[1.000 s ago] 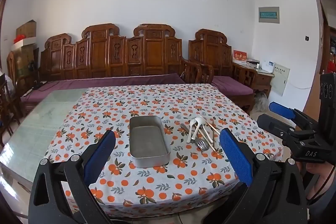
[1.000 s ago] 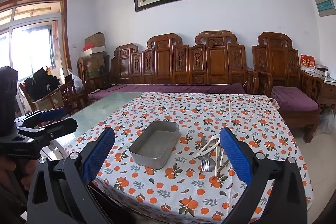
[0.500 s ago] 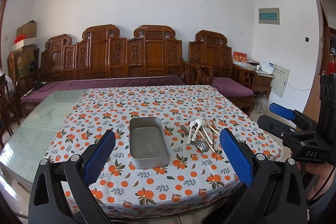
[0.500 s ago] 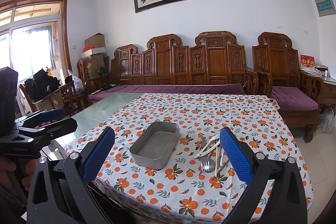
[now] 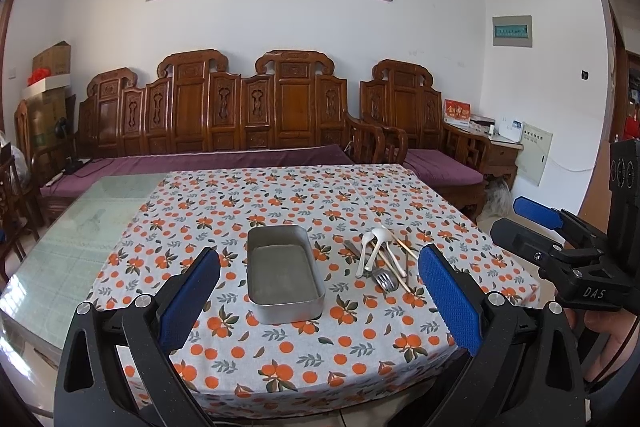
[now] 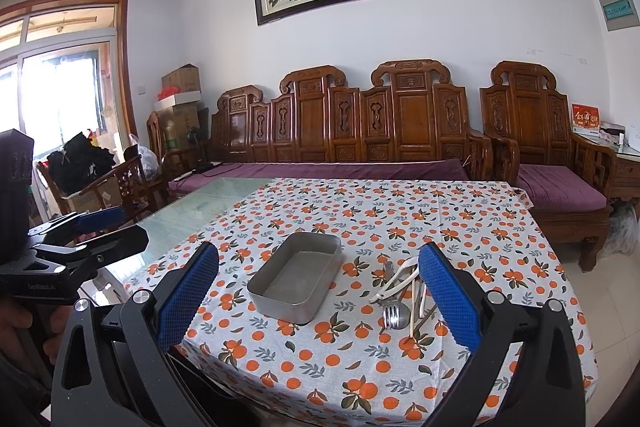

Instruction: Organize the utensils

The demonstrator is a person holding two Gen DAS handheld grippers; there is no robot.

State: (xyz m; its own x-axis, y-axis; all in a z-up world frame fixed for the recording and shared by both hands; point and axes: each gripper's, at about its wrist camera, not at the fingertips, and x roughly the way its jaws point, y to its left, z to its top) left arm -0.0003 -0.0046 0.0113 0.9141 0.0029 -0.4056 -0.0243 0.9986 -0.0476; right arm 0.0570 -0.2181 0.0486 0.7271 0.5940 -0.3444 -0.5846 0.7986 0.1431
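Left wrist view: left tongs (image 5: 318, 291) held above the near edge of the tabletop (image 5: 280, 351), blue pads wide apart, nothing between them. Metal tray (image 5: 282, 273) sits on the orange-print cloth, straight ahead between the pads; it looks empty. Just right of the tray, not touching it, lies a loose heap of utensils (image 5: 382, 261): two white spoons (image 5: 376, 247) crossed over a metal fork (image 5: 386, 281), with chopsticks (image 5: 398, 261) angled through. A dark-handled piece sits at the heap's far side; too small to name.

Right wrist view: right tongs (image 6: 318, 297) likewise spread apart and empty, hovering short of the tray (image 6: 296, 277). Heap (image 6: 402, 297) shows just right of the tray, close under the right pad. Left tongs (image 6: 86, 231) visible well left of the tray, off the tabletop edge, with part of a hand below them.

Judgement: nothing sorted yet; step in hand is the approach to the first pick. The heap is nearest the right tongs, so those seem the natural choice. Advice: take the top piece first, likely a white spoon, since the fork is pinned beneath. Come down over a handle, pads across its narrow width, away from the crossings so neighbours are not dragged. Thin chopsticks lying flat may slip; close low against the cloth. Carry left and release low inside the tray.
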